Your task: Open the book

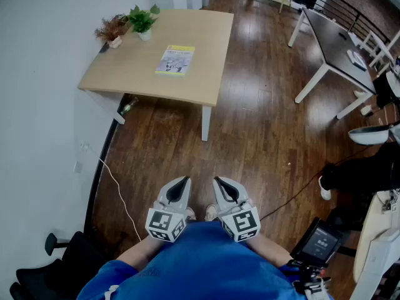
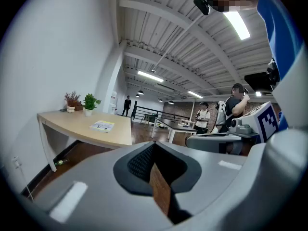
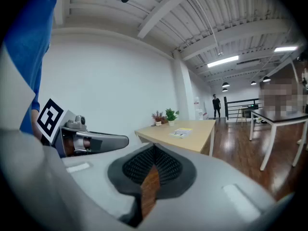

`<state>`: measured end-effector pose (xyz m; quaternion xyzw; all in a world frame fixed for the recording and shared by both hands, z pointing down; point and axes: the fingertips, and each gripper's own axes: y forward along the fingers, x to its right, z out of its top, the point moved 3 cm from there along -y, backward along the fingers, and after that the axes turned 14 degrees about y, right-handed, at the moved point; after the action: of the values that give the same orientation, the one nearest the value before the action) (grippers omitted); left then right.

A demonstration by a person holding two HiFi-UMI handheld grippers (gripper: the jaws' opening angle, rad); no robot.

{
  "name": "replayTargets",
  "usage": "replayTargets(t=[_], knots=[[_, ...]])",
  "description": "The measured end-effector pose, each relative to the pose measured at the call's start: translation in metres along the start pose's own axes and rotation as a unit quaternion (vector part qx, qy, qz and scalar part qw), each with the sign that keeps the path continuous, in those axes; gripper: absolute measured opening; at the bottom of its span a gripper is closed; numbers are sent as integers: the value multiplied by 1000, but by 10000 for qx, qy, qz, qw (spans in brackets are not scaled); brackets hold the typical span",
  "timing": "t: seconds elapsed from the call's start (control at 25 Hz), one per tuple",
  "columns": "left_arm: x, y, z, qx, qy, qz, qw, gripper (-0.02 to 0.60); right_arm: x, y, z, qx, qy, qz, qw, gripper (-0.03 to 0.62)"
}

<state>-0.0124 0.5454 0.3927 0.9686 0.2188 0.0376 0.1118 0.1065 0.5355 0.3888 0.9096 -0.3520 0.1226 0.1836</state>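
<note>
Book (image 1: 175,60) closed, flat on surface (image 1: 134,67), well apart from person. Left claw (image 1: 184,181) and right claw (image 1: 219,181) both shut, empty. Likely step: approach. Then part one claw, catch cover edge, steady book with other.

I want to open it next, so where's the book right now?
In the head view the book lies flat near the middle of the wooden table at upper left, to the right of the green plant by the wall.
</note>
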Motion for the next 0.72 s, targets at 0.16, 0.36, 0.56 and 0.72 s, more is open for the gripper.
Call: replayTargets(t=[0.16,0.36,0.56,0.72], knots=[[5,11,3,1,7,48,10000,6,12,0,5,9,12,34,10000,3],[9,25,5,9,17,132,9999,7,26,3,8,27,-8,93,10000,3],[11,41,6,-24,0,174,9998,6,44,6,8,-40,1,121,9999,3],[4,59,6,-92,-4,104,9999,8,59,15,12,-296,17,-23,9996,3]])
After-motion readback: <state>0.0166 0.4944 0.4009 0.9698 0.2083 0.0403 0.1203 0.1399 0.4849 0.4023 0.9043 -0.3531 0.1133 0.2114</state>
